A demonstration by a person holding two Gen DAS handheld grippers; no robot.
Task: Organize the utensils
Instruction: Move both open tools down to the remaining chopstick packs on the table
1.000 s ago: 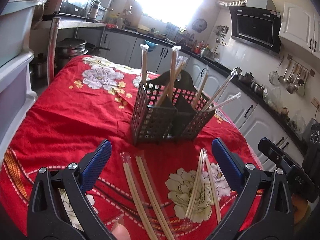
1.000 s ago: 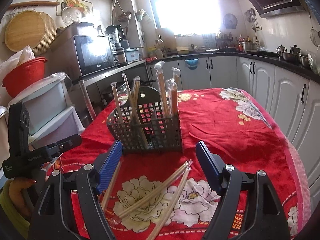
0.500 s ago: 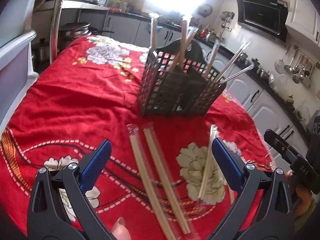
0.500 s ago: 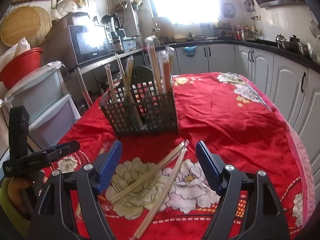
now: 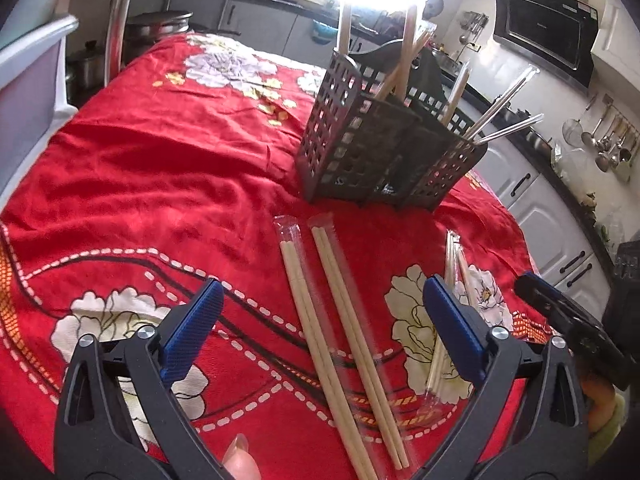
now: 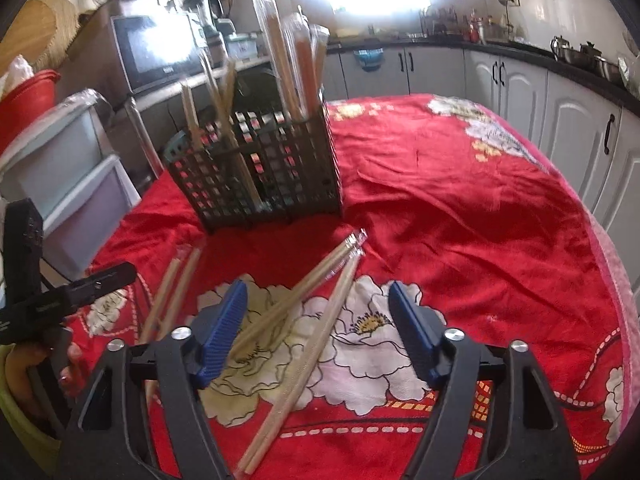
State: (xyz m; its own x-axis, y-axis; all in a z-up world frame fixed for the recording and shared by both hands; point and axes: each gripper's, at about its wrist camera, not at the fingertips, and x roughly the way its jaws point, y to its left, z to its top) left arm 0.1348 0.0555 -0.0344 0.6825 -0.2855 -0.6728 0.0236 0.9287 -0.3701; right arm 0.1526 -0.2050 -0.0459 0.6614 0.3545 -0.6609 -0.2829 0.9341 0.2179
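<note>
Left tongs (image 5: pixel 320 320) and right tongs (image 6: pixel 316 320) both apart, empty, over the table (image 5: pixel 160 160). Several chopsticks already in basket (image 5: pixel 380 152); four wrapped pairs (image 5: pixel 344 320) left lying before it.

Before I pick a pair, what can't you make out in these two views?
- Dark perforated plastic utensil basket: its floor, hidden by the walls, both views.
- Upright wrapped chopsticks: tops washed out by window glare; exact count unclear.
- Two clear-sleeved bamboo chopstick pairs between the open left gripper: near ends cut off, left view.
- Crossed chopstick pairs under the open right gripper: motion-blurred.
</note>
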